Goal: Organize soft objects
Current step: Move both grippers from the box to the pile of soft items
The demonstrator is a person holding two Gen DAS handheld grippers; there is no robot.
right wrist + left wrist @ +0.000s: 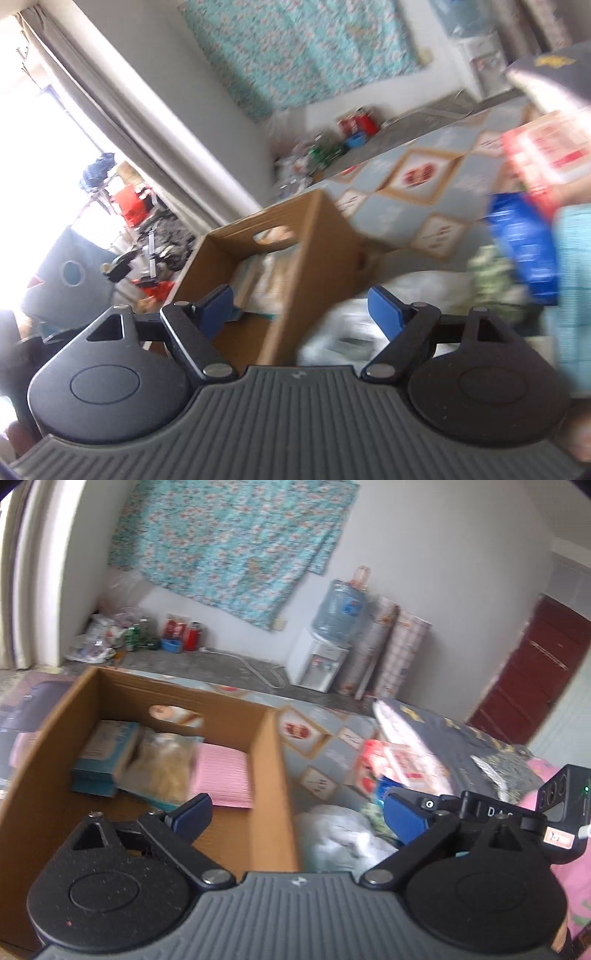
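While both claws, left and right, are held wide open and empty, a pink ribbed pad is seen lying flat in the cardboard box, long axis running near to far.

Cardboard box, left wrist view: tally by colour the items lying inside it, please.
Inside the cardboard box:
Teal pack: 1
Tan fluffy bag: 1
Pink pad: 1
Total: 3, though blur may hide more underneath.
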